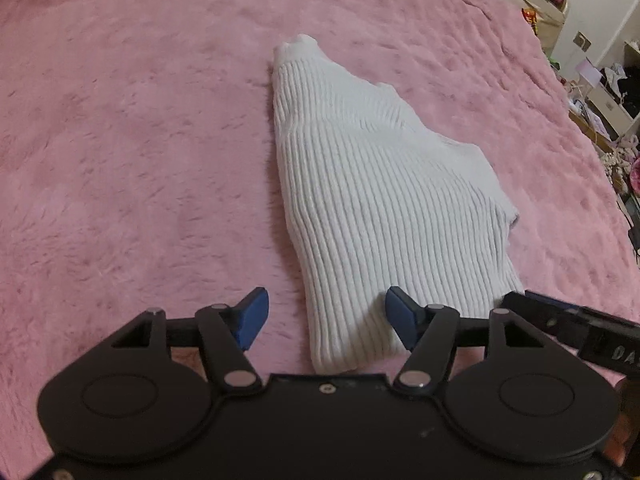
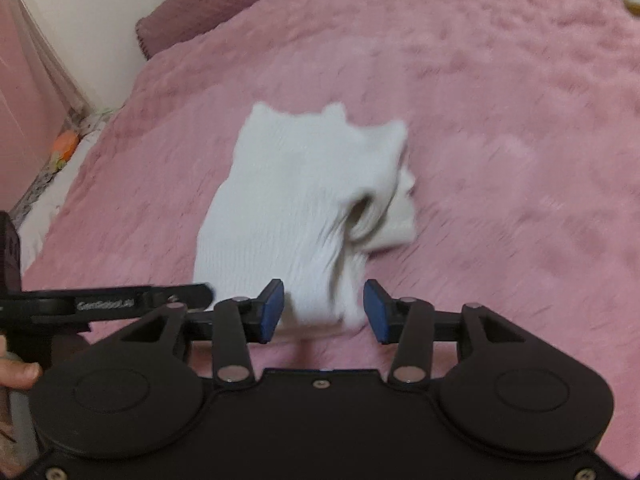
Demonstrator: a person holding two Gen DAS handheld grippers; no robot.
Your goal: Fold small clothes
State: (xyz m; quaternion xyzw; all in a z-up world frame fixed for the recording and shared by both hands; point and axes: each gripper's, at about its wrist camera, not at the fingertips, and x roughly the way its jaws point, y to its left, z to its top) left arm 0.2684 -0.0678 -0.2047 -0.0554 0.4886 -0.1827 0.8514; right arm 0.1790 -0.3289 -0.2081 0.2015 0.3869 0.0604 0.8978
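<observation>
On the pink plush bed point(image 1: 120, 140), through the left wrist camera, we are looking at a white ribbed sweater point(image 1: 372, 184) lying folded lengthwise, its collar pointing away from us and its hem nearest the lens. Our left hand-held gripper point(image 1: 324, 320) is standing wide open: the left blue pad point(image 1: 252, 318) is sitting over bare blanket, clear of the cloth, while the right blue pad point(image 1: 402, 322) is lying over the hem, and we cannot tell whether it is touching. Nothing is pinched between them. Our right hand-held gripper point(image 1: 568, 320) is reaching in from the right edge, its black tip at the hem's right corner. Cluttered shelves point(image 1: 592, 80) are showing beyond the bed's far right edge.

Through the right wrist camera, which is blurred, we are seeing the sweater point(image 2: 296, 200) from its other side, with a sleeve opening bulging on the right. The right hand-held gripper point(image 2: 324, 310) is also gaping, its blue pads point(image 2: 272, 310) flanking the hem's near corner without closing on it. The left hand-held gripper point(image 2: 120, 304) is entering from the left, level with the hem. A purple pillow point(image 2: 208, 4) is lying against the wall at the far end.
</observation>
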